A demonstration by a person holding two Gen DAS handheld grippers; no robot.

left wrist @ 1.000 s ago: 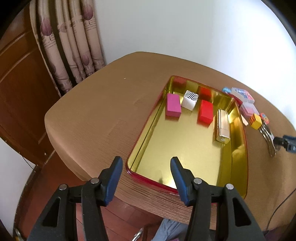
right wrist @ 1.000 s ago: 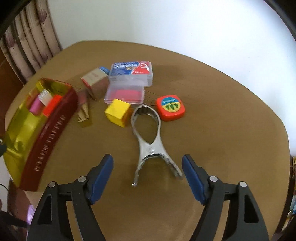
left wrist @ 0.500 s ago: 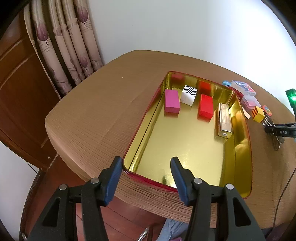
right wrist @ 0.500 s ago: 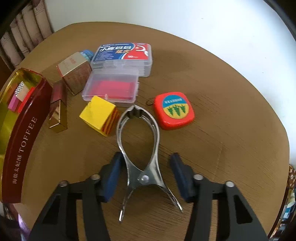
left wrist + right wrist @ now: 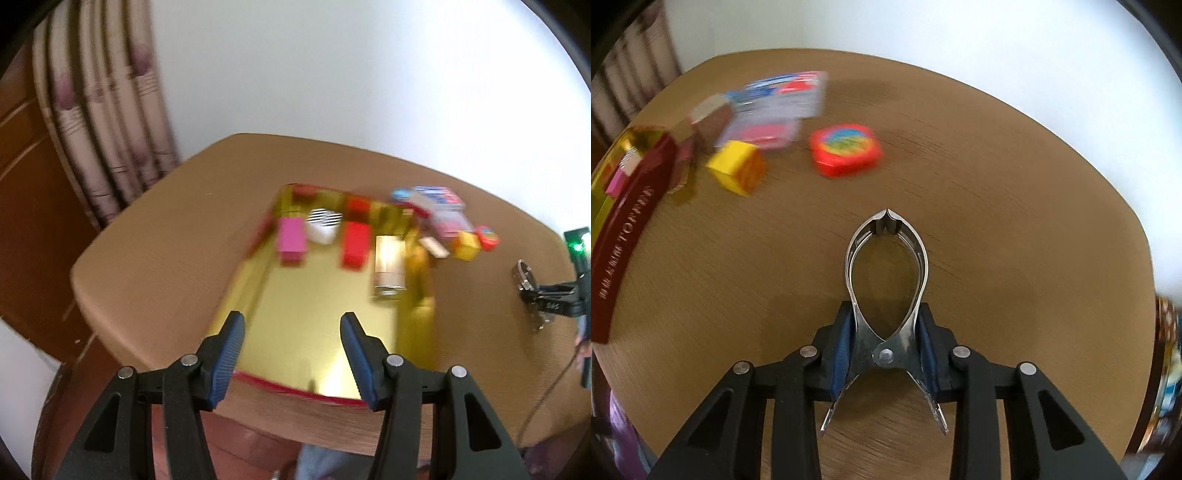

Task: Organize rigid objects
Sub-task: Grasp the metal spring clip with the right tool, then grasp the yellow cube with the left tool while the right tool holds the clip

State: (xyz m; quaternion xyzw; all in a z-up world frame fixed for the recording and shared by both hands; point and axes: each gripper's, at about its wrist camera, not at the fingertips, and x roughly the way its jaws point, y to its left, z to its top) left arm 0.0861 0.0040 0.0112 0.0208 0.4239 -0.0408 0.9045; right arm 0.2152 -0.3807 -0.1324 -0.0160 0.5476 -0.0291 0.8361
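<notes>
Between the right tongs, whose jaws are closing, a metal clamp is pinched at its pivot above the table. Ahead to their left lie a blurred yellow cube, red tape measure and toffee tin. The left tongs hang open, empty, over the tin's near rim.

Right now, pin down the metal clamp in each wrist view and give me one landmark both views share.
Left wrist view: the metal clamp is at the far right edge, in the right claw, right of the gold tin.
Right wrist view: the clamp sits bottom centre, between the closing blue pads.
Shared landmark: the yellow cube beside the red tape measure.
</notes>
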